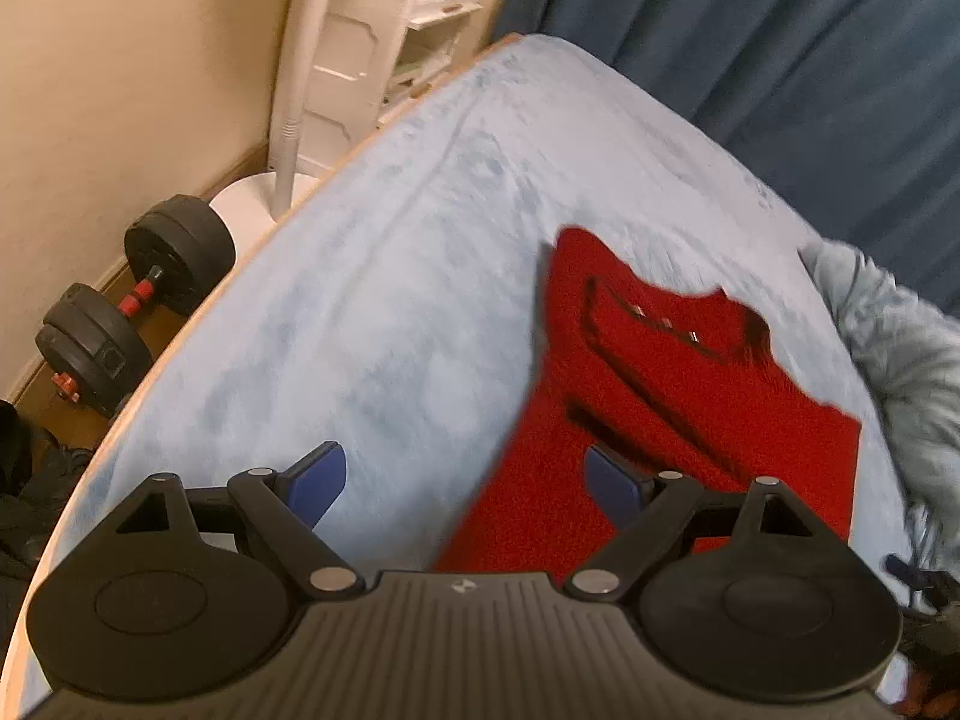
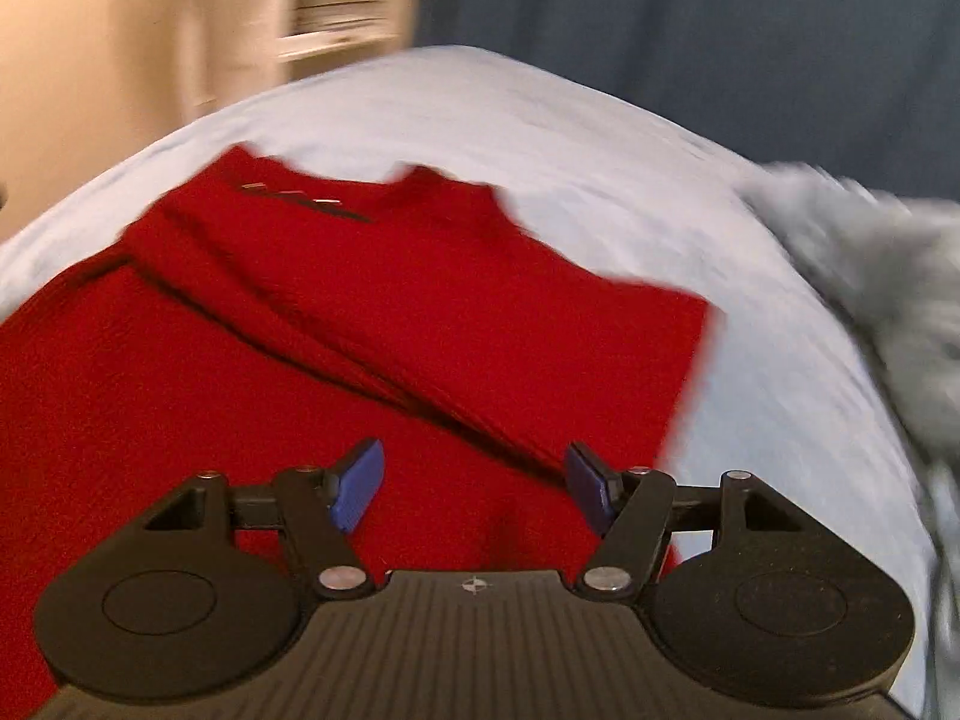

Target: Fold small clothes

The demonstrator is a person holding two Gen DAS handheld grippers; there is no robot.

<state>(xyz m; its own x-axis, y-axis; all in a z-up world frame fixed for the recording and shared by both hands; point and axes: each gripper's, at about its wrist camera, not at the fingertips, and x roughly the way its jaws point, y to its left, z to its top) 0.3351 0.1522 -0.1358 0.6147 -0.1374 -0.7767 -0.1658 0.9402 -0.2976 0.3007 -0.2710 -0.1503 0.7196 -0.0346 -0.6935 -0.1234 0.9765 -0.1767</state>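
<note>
One red knitted garment (image 2: 336, 324) lay spread on the pale blue cover (image 1: 372, 276) of the bed, toward the side where a fluffy grey-blue item (image 1: 894, 348) was heaped; both views were smeared by motion, so fine detail could not be read. Judged from its look, the knit would be soft and limp, light enough for one gripper to lift, and not at all fragile; it would drape and sag rather than hold a crease, and its coarse surface should give the pads a sure bite; an edge, a hem corner or the shoulder line seemed the best places to pinch, since a grip in the middle would only bunch it up. It was bright red with a nubbly texture; one part already lay doubled over the body, leaving a long diagonal ridge; near the far edge a dark slit with small pale tags showed, probably the neckline. The left gripper (image 1: 465, 483) hung over the near edge of the garment with its blue pads (image 1: 318, 480) wide apart and nothing between them; the right gripper (image 2: 474, 486) hovered above the red cloth, fingers also parted and clamping nothing.
</note>
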